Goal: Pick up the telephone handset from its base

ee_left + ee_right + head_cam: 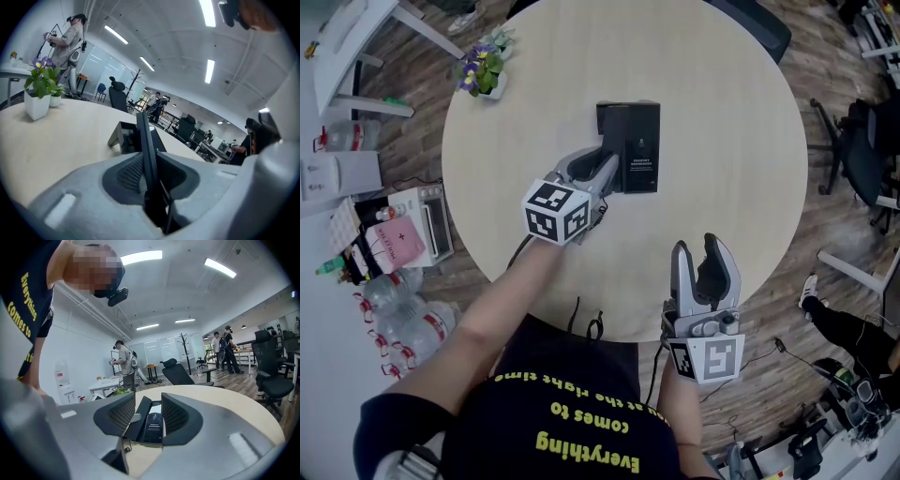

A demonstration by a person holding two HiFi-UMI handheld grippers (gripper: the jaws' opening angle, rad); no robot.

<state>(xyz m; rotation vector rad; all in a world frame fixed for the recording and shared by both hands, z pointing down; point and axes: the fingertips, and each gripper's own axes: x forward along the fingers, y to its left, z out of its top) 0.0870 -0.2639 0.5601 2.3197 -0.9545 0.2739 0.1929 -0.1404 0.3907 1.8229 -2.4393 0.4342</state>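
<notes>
Lifting straight up, no twist, looks like the right move: the handset (144, 136) is a thin, smooth black plastic slab lying along the left side of its boxy black base (639, 145), not visibly raised, and a skewed pull could drag the base. Left hand-held gripper (602, 169) is narrowed onto it, textured grey pads against both hard faces. The plastic looks slick, so I'd squeeze firmly. Right hand-held gripper (698, 248) hangs wide and empty near the rim of the round, pale, matte surface (722, 112).

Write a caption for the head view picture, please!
Left gripper grips the black handset at its base; right gripper hovers open nearby.
</notes>
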